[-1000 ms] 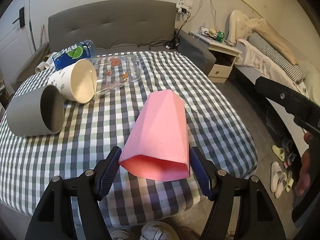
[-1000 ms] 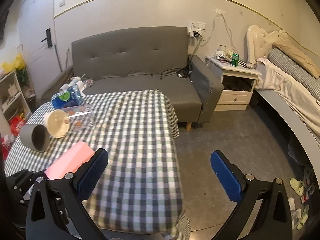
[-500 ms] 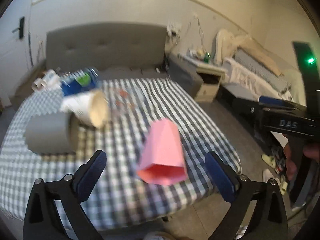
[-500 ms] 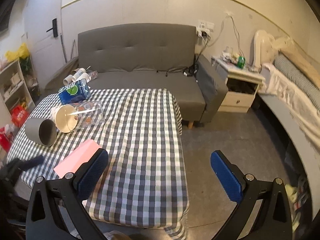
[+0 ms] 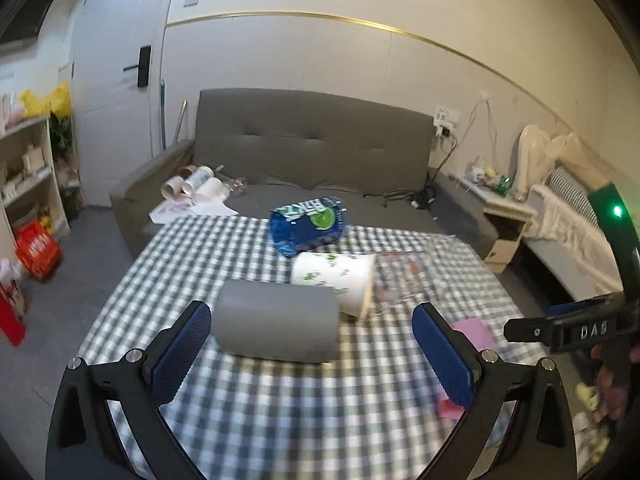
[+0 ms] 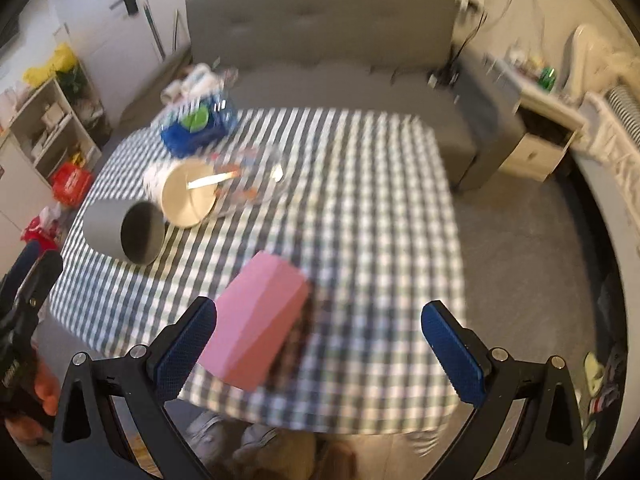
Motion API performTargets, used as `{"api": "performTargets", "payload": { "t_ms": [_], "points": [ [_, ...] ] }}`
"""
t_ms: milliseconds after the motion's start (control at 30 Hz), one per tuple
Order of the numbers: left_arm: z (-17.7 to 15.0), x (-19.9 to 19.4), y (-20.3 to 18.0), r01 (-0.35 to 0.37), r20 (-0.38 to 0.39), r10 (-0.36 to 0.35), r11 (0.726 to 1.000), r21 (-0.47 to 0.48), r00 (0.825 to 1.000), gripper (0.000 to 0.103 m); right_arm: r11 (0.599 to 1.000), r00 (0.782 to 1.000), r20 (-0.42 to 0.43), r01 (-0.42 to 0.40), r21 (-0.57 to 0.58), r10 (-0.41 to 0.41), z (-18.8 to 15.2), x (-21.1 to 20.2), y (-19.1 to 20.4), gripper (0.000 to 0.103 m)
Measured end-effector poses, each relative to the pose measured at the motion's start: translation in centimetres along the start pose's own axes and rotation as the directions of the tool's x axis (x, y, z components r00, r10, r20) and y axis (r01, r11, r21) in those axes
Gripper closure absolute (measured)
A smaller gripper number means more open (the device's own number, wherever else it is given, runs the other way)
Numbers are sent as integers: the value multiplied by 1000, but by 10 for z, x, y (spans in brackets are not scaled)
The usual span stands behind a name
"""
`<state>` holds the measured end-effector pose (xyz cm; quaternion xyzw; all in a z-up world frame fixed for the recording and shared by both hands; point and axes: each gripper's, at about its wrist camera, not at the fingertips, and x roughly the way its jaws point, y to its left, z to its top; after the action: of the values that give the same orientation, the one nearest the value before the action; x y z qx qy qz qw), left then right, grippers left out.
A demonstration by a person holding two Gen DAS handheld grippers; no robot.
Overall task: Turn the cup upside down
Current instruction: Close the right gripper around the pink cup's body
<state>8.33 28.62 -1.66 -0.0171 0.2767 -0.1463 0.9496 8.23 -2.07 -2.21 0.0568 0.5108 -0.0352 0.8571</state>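
A pink faceted cup (image 6: 262, 316) lies on its side near the front edge of the checked table (image 6: 360, 208), just inside the left finger of my open, empty right gripper (image 6: 320, 344). In the left wrist view only a pink sliver of the cup (image 5: 474, 330) shows behind the right finger. A grey cup (image 5: 276, 322) lies on its side between the fingers of my open, empty left gripper (image 5: 312, 352); it also shows in the right wrist view (image 6: 122, 232).
A white patterned cup (image 5: 334, 278) and a clear glass (image 6: 248, 182) lie on their sides mid-table. A blue bottle (image 5: 308, 226) lies at the far edge. A grey sofa (image 5: 312, 152) stands behind the table, a nightstand (image 6: 540, 140) to the right.
My left gripper let go of the pink cup, opened and swung left to face the grey cup. My right gripper moved over the table and now frames the pink cup.
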Motion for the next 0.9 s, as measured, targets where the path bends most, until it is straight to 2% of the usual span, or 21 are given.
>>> {"api": "performTargets", "payload": {
  "t_ms": [133, 400, 533, 700, 767, 833, 900],
  "points": [
    [-7, 17, 1, -19, -35, 20, 999, 36, 999, 0, 997, 994, -93, -57, 53, 62, 10, 31, 8, 0],
    [-19, 32, 8, -85, -31, 86, 995, 53, 996, 0, 994, 976, -211, -39, 102, 60, 20, 74, 14, 0],
    [-22, 38, 14, -75, -50, 77, 997, 35, 996, 0, 991, 965, -248, -54, 122, 84, 21, 90, 16, 1],
    [-24, 41, 19, -82, -68, 83, 997, 13, 994, 0, 984, 957, -262, -88, 153, 126, 18, 104, 19, 13],
    [-24, 40, 20, -83, -75, 83, 997, 3, 994, 0, 984, 958, -254, -94, 150, 130, 18, 104, 21, 28],
    [-24, 38, 22, -77, -78, 76, 997, -10, 994, 0, 984, 960, -246, -101, 146, 135, 18, 101, 22, 34],
    [-23, 36, 22, -76, -80, 74, 997, -19, 994, 0, 985, 963, -232, -107, 139, 137, 16, 87, 19, 35]
  ]
}}
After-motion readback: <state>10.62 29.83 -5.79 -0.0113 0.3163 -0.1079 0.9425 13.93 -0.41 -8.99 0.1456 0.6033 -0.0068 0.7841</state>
